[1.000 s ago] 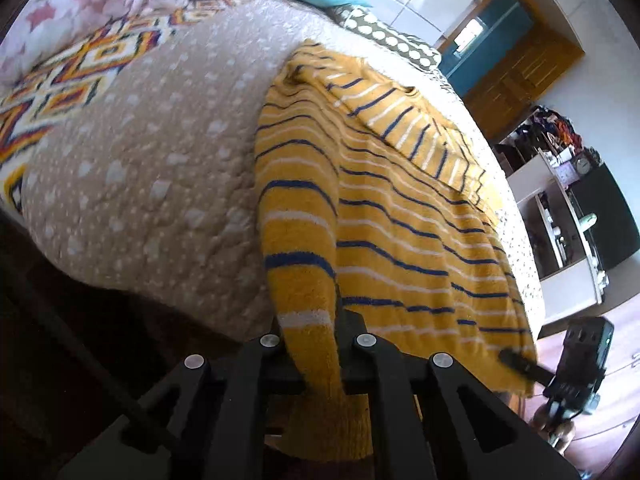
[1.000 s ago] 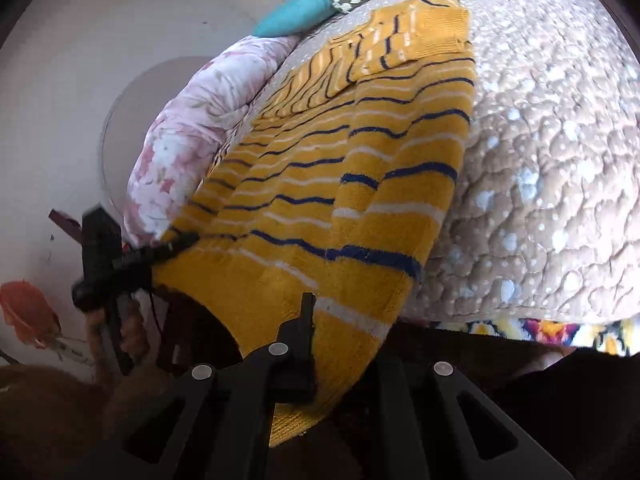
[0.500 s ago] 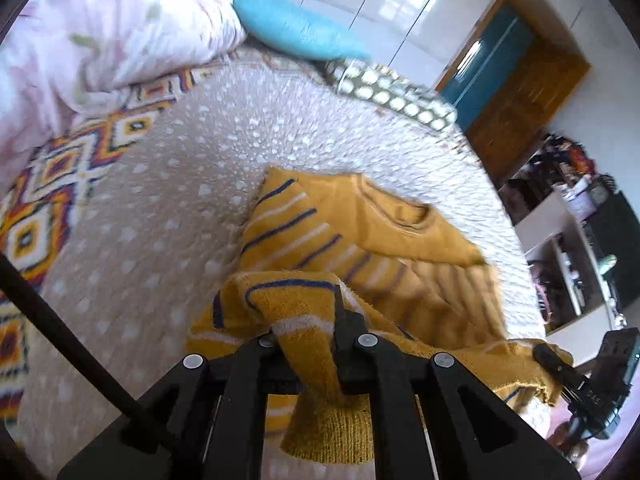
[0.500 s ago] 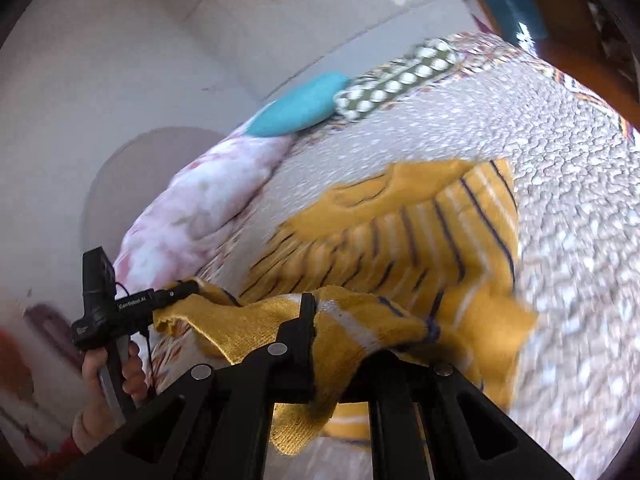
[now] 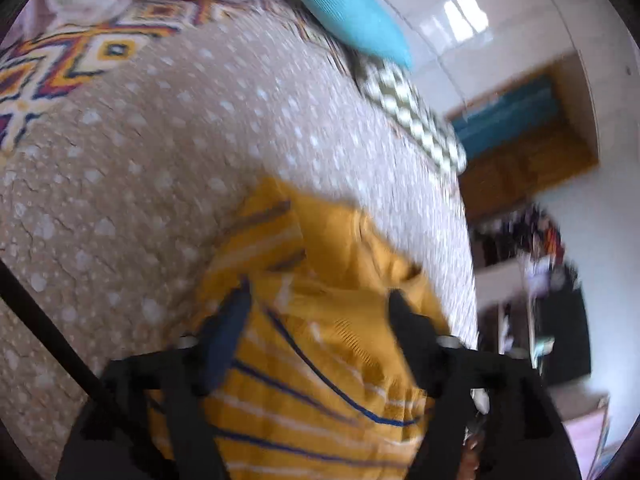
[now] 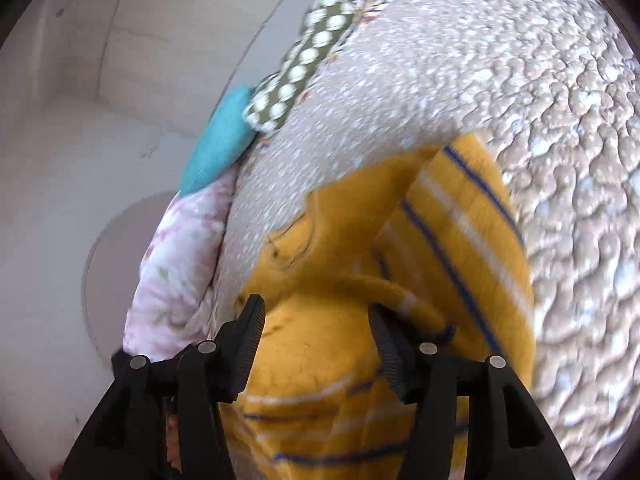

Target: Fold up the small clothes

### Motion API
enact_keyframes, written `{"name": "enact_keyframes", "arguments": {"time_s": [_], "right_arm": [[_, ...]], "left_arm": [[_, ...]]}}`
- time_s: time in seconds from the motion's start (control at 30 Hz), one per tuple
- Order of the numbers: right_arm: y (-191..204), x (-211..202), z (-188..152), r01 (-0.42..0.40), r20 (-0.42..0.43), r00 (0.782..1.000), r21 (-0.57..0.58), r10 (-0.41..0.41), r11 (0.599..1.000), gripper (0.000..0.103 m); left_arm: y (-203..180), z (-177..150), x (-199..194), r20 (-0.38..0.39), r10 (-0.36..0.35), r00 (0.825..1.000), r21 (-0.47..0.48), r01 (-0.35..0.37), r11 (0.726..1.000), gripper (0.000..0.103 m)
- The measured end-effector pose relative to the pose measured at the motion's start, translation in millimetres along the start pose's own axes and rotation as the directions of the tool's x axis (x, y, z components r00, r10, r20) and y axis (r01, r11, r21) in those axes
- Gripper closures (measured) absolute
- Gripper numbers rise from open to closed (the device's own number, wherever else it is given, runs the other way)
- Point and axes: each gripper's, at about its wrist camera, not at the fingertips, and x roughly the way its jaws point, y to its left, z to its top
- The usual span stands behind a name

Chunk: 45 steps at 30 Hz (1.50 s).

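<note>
A yellow knitted sweater (image 5: 320,360) with blue and white stripes lies folded over on the beige dotted bedspread (image 5: 140,184). My left gripper (image 5: 318,308) hovers over its folded edge, jaws opening wide, the cloth lying loose between and below them. In the right wrist view the same sweater (image 6: 460,248) shows its neckline and a striped sleeve. My right gripper (image 6: 316,320) is over the plain yellow part, jaws opening, with the pads off the fabric.
At the head of the bed lie a turquoise pillow (image 5: 352,8), a green dotted cushion (image 6: 304,68) and a pink flowered duvet (image 6: 180,264). A patterned blanket (image 5: 60,60) covers the far left. A wooden door (image 5: 520,152) and cluttered shelves stand beyond the bed.
Both grippers carried the sweater's lower edge up over its body toward the neckline, then their jaws parted and the cloth dropped out of both grips.
</note>
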Motion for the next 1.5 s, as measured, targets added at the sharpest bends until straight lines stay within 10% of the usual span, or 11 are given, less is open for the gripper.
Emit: {"name": "enact_keyframes", "arguments": {"time_s": [0.2, 0.4, 0.63, 0.67, 0.7, 0.83, 0.97, 1.13, 1.27, 1.37, 1.5], "right_arm": [[12, 2, 15, 0.095, 0.035, 0.995, -0.084, -0.093, 0.992, 0.042], [59, -11, -13, 0.138, 0.015, 0.990, -0.335, -0.141, 0.932, 0.042], [56, 33, -35, 0.419, 0.086, 0.884, -0.582, -0.459, 0.697, 0.042], [54, 38, -37, 0.412, 0.076, 0.883, -0.602, -0.464, 0.684, 0.058], [55, 45, -38, 0.390, 0.043, 0.883, -0.622, -0.468, 0.679, 0.097], [58, 48, -29, 0.442, 0.092, 0.850, -0.660, -0.519, 0.607, 0.097], [53, 63, -12, 0.532, 0.154, 0.787, -0.659, -0.597, 0.531, 0.095], [79, 32, -9, 0.544, 0.192, 0.805, -0.616, -0.561, 0.570, 0.085], [128, 28, -39, 0.438, 0.158, 0.876, -0.657, -0.455, 0.614, 0.085], [165, 75, -75, 0.262, -0.001, 0.922, -0.735, -0.387, 0.625, 0.085], [197, 169, -114, 0.146, -0.126, 0.903, -0.810, -0.411, 0.568, 0.085]], "left_arm": [[15, 14, -17, 0.027, 0.029, 0.999, -0.010, -0.029, 1.000, 0.022], [23, -30, -56, 0.047, 0.207, 0.977, 0.203, -0.212, 0.956, 0.021], [64, -109, -80, 0.176, 0.401, 0.899, 0.354, -0.438, 0.826, 0.021], [72, -112, -77, 0.185, 0.414, 0.891, 0.350, -0.453, 0.820, 0.021], [82, -115, -76, 0.194, 0.429, 0.882, 0.335, -0.471, 0.816, 0.021], [106, -125, -75, 0.288, 0.384, 0.877, 0.296, -0.463, 0.835, 0.017], [102, -127, -65, 0.305, 0.440, 0.845, 0.321, -0.526, 0.788, 0.013], [105, -127, -68, 0.310, 0.413, 0.856, 0.315, -0.503, 0.805, 0.012], [103, -131, -68, 0.321, 0.403, 0.857, 0.317, -0.498, 0.807, 0.011], [104, -131, -70, 0.323, 0.388, 0.863, 0.315, -0.485, 0.816, 0.011], [105, -131, -72, 0.323, 0.375, 0.869, 0.314, -0.473, 0.823, 0.011]]}}
